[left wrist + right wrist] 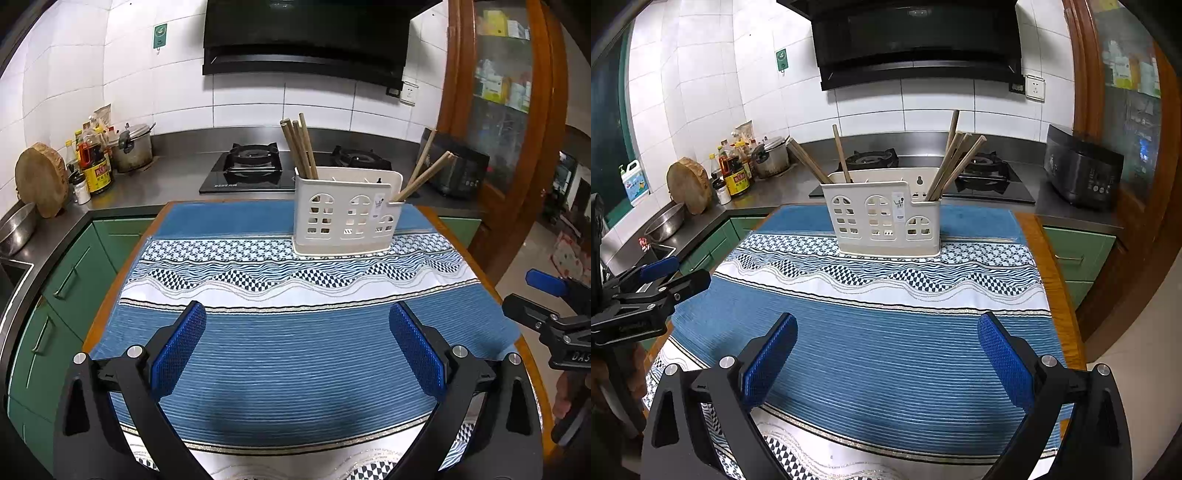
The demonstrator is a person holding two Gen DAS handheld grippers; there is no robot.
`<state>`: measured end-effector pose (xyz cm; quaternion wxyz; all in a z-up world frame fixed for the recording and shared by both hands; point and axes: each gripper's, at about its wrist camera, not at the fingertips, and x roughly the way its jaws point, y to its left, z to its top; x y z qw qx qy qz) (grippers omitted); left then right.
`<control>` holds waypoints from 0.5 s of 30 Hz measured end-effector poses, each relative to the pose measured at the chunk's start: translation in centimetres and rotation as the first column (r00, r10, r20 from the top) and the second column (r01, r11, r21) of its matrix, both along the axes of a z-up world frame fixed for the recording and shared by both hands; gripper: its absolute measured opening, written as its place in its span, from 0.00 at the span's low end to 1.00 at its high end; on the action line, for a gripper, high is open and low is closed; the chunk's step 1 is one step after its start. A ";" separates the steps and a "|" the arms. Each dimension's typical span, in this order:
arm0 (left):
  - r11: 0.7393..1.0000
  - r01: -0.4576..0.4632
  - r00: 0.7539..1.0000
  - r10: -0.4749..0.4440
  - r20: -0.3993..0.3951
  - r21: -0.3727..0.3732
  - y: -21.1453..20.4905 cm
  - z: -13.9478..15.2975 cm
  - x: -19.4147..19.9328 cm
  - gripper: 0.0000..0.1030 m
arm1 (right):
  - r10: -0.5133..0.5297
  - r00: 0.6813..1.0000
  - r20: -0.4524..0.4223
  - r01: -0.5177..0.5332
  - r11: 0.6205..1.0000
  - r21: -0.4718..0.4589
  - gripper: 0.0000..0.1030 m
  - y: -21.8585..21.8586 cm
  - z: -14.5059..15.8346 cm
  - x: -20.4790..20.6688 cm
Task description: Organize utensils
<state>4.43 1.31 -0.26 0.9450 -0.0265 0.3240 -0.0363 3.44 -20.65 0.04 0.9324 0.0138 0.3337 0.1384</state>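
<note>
A white plastic utensil holder [347, 214] with window-shaped cutouts stands at the far side of the blue patterned cloth [295, 347]; it also shows in the right wrist view [886, 221]. Wooden chopsticks [301, 147] stand in its left end and more chopsticks [424, 177] lean out of its right end. In the right wrist view chopsticks lean at the left [842, 155] and a bunch at the right [955, 166]. My left gripper [297, 347] is open and empty above the cloth's near part. My right gripper [886, 354] is open and empty too.
A gas hob [255, 166] and steel counter lie behind the table. Sauce bottles [94, 162], a pot [135, 147] and a round wooden board [40, 181] stand at the left. A black appliance [1082, 170] sits at the right. The table's wooden edge [1056, 280] borders the cloth.
</note>
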 end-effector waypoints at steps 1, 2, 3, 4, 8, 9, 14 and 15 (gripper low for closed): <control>1.000 0.001 1.000 -0.001 0.000 0.000 -0.1 0.0 0.0 0.95 | 0.000 1.000 0.000 0.000 1.000 -0.001 0.92 0.0 0.0 0.0; 1.000 0.002 1.000 -0.002 0.001 0.000 -0.1 0.1 0.0 0.95 | -0.001 1.000 0.002 0.001 1.000 -0.001 0.92 0.0 0.0 0.0; 1.000 0.003 1.000 -0.003 0.002 -0.001 -0.1 0.1 0.0 0.95 | -0.001 1.000 0.003 0.001 1.000 0.001 0.92 -0.1 0.0 0.0; 1.000 0.002 1.000 -0.002 0.006 -0.002 -0.1 0.2 0.0 0.95 | 0.000 1.000 0.004 0.000 1.000 0.002 0.92 0.0 0.1 -0.1; 1.000 0.004 1.000 -0.004 0.015 0.002 -0.4 0.3 -0.1 0.95 | -0.002 1.000 0.013 0.002 1.000 0.007 0.92 -0.1 0.1 -0.2; 1.000 0.003 1.000 -0.003 0.018 0.004 -0.4 0.3 -0.2 0.95 | -0.002 1.000 0.015 0.002 1.000 0.007 0.92 -0.2 0.1 -0.2; 1.000 0.002 0.999 -0.002 0.033 -0.001 -0.5 0.5 -0.3 0.95 | -0.004 0.999 0.035 0.004 1.000 0.014 0.92 -0.4 0.3 -0.3; 1.000 0.002 0.999 -0.002 0.035 -0.001 -0.6 0.6 -0.3 0.95 | -0.005 0.999 0.038 0.005 1.000 0.014 0.92 -0.4 0.3 -0.3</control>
